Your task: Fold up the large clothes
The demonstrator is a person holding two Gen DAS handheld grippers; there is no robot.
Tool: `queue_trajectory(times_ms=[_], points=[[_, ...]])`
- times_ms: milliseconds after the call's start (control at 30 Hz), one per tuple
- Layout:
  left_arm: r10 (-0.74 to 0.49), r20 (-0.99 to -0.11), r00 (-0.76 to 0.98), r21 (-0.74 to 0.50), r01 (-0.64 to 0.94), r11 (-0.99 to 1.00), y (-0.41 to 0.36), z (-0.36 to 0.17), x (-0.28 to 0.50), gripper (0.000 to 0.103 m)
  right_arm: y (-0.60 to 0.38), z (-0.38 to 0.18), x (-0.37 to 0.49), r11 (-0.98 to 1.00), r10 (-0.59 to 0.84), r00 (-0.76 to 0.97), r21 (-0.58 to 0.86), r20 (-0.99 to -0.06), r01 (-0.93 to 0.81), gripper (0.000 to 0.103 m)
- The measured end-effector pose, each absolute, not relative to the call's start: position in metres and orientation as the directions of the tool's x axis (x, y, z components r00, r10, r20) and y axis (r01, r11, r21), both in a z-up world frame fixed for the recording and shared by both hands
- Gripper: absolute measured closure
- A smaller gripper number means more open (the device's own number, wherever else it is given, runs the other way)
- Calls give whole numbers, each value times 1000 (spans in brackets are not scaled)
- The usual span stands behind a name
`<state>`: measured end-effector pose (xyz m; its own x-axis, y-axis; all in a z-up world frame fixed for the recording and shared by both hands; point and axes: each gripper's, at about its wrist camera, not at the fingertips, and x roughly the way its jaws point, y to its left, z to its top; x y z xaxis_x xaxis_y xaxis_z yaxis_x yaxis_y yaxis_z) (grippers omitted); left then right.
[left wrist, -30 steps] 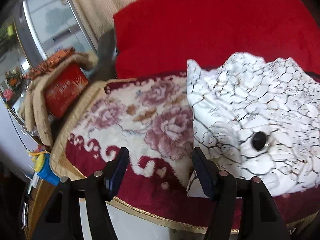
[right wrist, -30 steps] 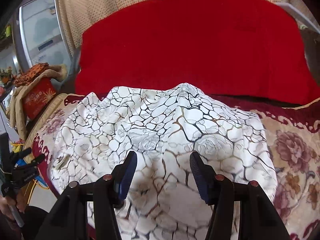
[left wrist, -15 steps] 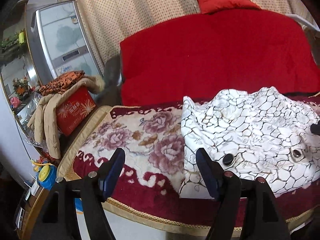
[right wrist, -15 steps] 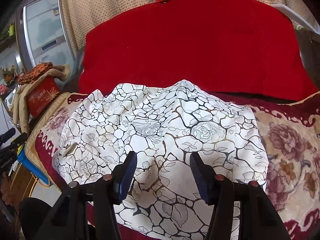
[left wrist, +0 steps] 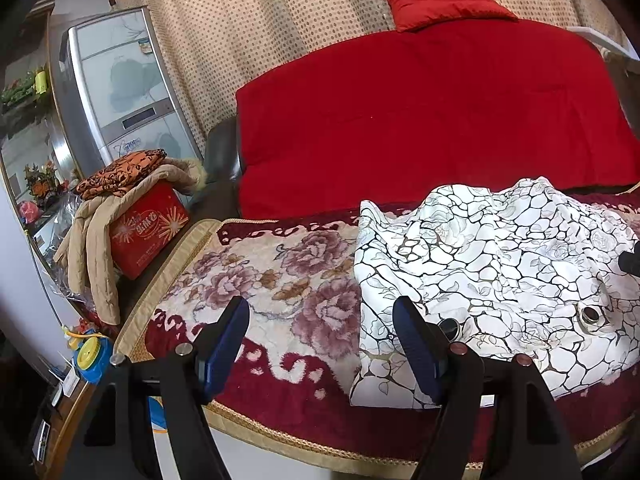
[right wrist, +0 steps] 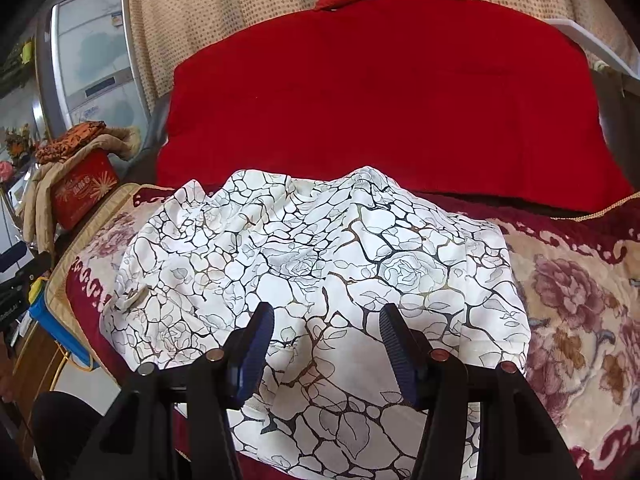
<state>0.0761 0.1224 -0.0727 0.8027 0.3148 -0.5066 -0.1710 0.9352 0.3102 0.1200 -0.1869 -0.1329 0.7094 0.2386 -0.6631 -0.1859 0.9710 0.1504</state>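
A white garment with a dark crackle and rose print (left wrist: 492, 276) lies folded in a bundle on a floral seat cover (left wrist: 280, 280). It has round dark buttons near its front edge. My left gripper (left wrist: 320, 332) is open and empty, held above the cover just left of the garment's left edge. In the right wrist view the garment (right wrist: 320, 264) fills the middle. My right gripper (right wrist: 326, 336) is open and empty, hovering over the garment's front part.
A red blanket (left wrist: 432, 120) covers the sofa back, with a red cushion (left wrist: 440, 0) on top. A red box with draped clothes (left wrist: 148, 228) stands at the left. A fridge (left wrist: 120, 88) and a blue and yellow toy (left wrist: 92, 356) are further left.
Both grippers have pulled back and up from the garment, so more of the sofa and room shows. The garment lies where it was. Both stay open.
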Motion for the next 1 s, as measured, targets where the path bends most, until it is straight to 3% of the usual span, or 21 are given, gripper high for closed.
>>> queue_trajectory(times_ms=[300,467,733,1000], points=[[307,-518,798,316,-155,936,115,-78,84,28,-186,-134,122,971,238,712,151,-661,-185,44],[283,-568,773,296,-129,947,112,-93,97,28,-185,-136,123,974,226,717,144,-659,-175,44],[278,-639,717,279,-120,953,112,-120,118,28,-182,-132,122,983,174,738,75,-652,-166,44],[274,-649,710,275,-118,954,108,-124,124,28,-176,-126,115,985,137,767,8,-627,-170,44]])
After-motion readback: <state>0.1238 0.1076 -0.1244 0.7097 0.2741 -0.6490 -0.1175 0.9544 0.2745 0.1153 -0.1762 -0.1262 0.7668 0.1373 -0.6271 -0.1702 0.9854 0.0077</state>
